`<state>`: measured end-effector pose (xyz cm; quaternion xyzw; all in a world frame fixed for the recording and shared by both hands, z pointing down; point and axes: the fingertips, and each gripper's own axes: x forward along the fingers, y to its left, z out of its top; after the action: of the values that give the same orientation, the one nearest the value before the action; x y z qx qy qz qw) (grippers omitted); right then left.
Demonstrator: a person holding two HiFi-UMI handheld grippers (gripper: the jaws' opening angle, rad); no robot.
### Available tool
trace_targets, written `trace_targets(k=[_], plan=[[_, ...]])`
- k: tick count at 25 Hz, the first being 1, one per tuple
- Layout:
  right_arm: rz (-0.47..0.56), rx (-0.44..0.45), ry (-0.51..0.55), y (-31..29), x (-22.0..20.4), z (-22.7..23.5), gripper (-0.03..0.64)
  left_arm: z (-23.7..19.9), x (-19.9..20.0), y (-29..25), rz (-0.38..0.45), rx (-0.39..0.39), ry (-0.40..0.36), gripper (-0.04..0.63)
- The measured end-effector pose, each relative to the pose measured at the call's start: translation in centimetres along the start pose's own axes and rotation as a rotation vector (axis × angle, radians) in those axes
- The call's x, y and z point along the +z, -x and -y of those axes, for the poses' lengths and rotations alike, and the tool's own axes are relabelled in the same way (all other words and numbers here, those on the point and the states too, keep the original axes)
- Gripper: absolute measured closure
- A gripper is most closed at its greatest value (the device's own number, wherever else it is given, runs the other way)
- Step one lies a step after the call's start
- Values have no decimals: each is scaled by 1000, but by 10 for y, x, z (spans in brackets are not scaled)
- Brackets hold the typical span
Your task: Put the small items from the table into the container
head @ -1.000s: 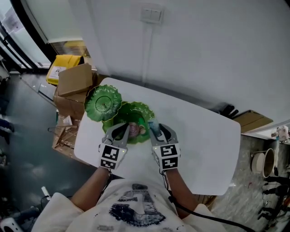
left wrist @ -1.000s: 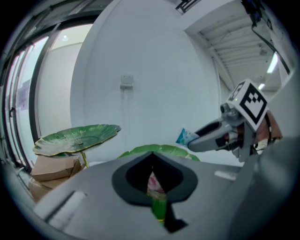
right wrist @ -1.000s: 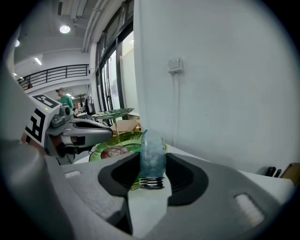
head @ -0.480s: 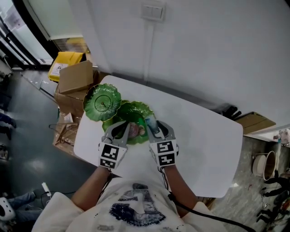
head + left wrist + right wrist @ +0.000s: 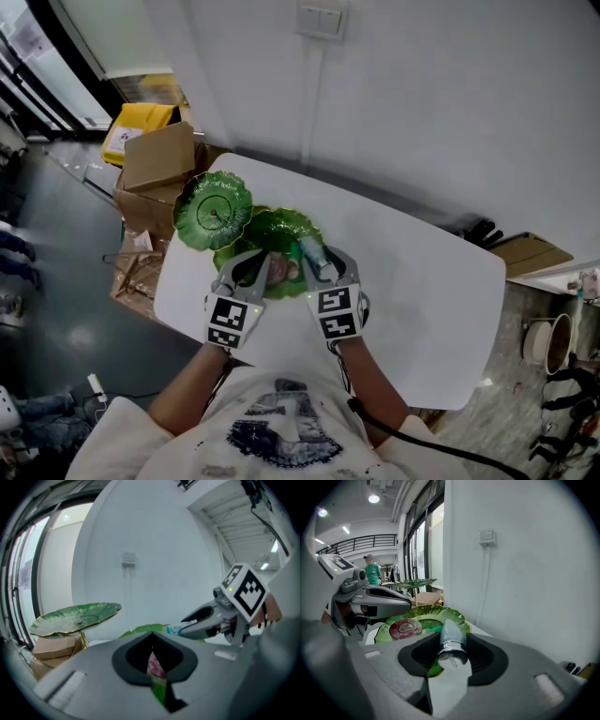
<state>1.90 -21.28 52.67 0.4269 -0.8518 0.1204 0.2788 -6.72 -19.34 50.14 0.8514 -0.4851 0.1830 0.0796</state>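
The table [image 5: 422,281] is a smooth white slab with rounded corners, set against a plain white wall. At its far left corner stand two glossy green dishes shaped like lotus leaves, veined and with wavy rims. The flat upper dish [image 5: 213,209] is raised on a thin stem, and the deeper lower dish [image 5: 281,230] sits just beside and below it.

Both grey grippers reach over the lower dish's near rim, each with a black-and-white marker cube at its back. The left gripper [image 5: 255,261] has its jaws drawn together, pinching the thin edge of a packet. The right gripper [image 5: 317,251] has its jaws partly apart and clamped on the sides of a tube.

The tube [image 5: 451,641] is small and shiny, pale blue-silver, with a flat white crimped end towards the camera, and it points out over the lower dish. The packet [image 5: 153,667] is flat and soft, red above and green below, and hangs over the same dish.
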Motion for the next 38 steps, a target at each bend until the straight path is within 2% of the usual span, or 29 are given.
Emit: trace_targets(k=[14, 27, 31, 38], plan=[[33, 7, -2, -3, 10, -8, 445, -8, -3, 6, 2, 10, 10, 606], [86, -32, -44, 25, 12, -11, 445, -4, 1, 27, 12, 17, -12, 606], [116, -37, -71, 38, 7, -12, 445, 5, 0, 36, 18, 17, -15, 606], [187, -105, -162, 72, -1, -18, 446, 16, 2, 57, 44, -38, -36, 606]])
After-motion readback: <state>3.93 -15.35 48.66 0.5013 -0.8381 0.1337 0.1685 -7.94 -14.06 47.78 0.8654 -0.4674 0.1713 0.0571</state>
